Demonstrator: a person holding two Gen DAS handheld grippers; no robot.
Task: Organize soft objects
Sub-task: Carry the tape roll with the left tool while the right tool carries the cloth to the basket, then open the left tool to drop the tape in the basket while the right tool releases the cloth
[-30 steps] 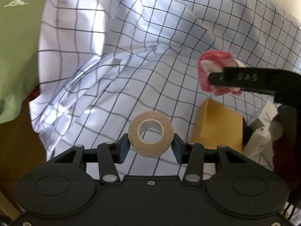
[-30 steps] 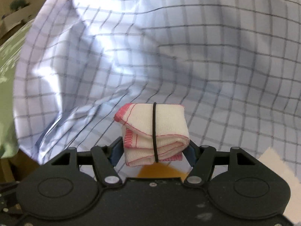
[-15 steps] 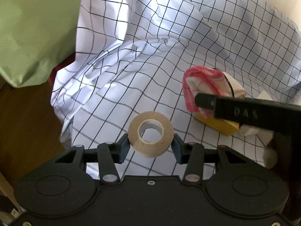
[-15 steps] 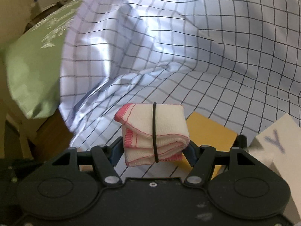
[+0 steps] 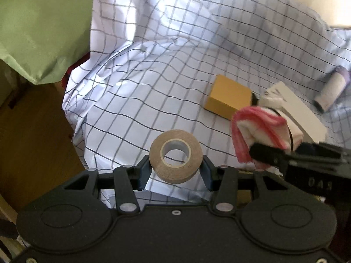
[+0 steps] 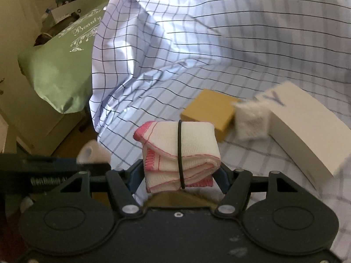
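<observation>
We see a bed under a rumpled checked sheet (image 5: 153,92). Ahead and right of our left jaws lie a yellow box (image 5: 228,99), a white box (image 6: 307,127), a fuzzy white pad (image 6: 252,120) between them, and a lavender-capped bottle (image 5: 330,91) farther right.

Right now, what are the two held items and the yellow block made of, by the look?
Folded cloth in the right gripper: woven cotton-like fabric, matte, visible weave, pink stitched hems, black elastic band around it. Tape roll in the left gripper: tan paper-like or cloth tape, matte, pale core. Yellow block: probably cardboard, flat matte faces, crisp edges.
</observation>
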